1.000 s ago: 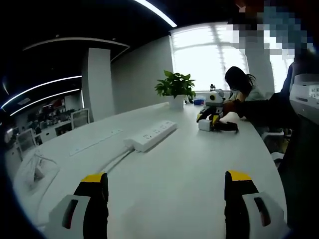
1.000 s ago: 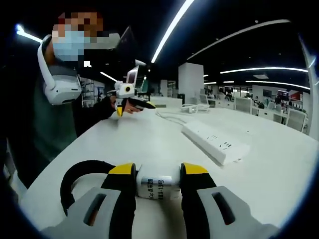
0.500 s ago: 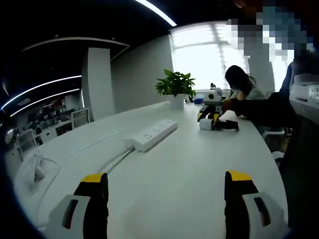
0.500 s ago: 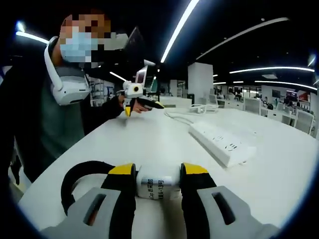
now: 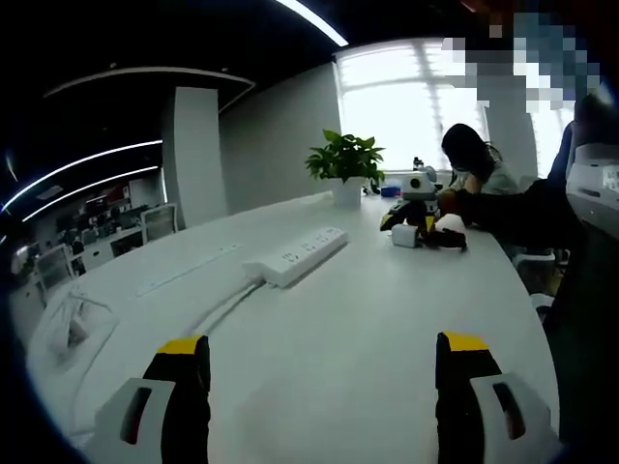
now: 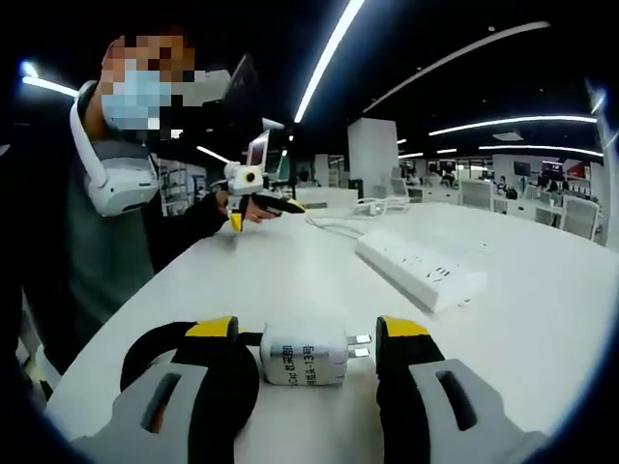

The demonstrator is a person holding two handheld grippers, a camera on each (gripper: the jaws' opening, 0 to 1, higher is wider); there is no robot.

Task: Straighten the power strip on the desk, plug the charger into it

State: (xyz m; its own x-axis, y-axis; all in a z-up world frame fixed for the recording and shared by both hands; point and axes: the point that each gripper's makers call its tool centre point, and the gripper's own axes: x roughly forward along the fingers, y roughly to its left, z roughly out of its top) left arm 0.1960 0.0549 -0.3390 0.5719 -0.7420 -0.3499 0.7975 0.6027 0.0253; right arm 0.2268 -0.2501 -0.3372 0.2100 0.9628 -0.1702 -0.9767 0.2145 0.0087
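Note:
The white power strip (image 5: 295, 256) lies at an angle on the white desk (image 5: 338, 329), its cable (image 5: 224, 307) trailing toward me. My left gripper (image 5: 324, 350) hangs open over bare desk, well short of the strip. In the right gripper view the white charger (image 6: 304, 354) lies on the desk between the jaws of my right gripper (image 6: 309, 336). The jaws stand slightly apart from it, and its prongs (image 6: 360, 345) point right. Its black cable (image 6: 145, 346) loops off to the left. The power strip (image 6: 420, 271) lies ahead to the right. The far-off right gripper (image 5: 416, 215) stands by the charger (image 5: 404, 235).
A potted plant (image 5: 343, 164) stands at the far end of the desk, with a seated person (image 5: 474, 164) behind it. A loose white cable bundle (image 5: 73, 324) lies at the left. The person (image 6: 106, 184) holding the grippers stands at the desk's left edge.
My right gripper's jaws have spread apart and let go of the charger, which now lies free with its prongs showing. The left gripper stays open and has barely moved.

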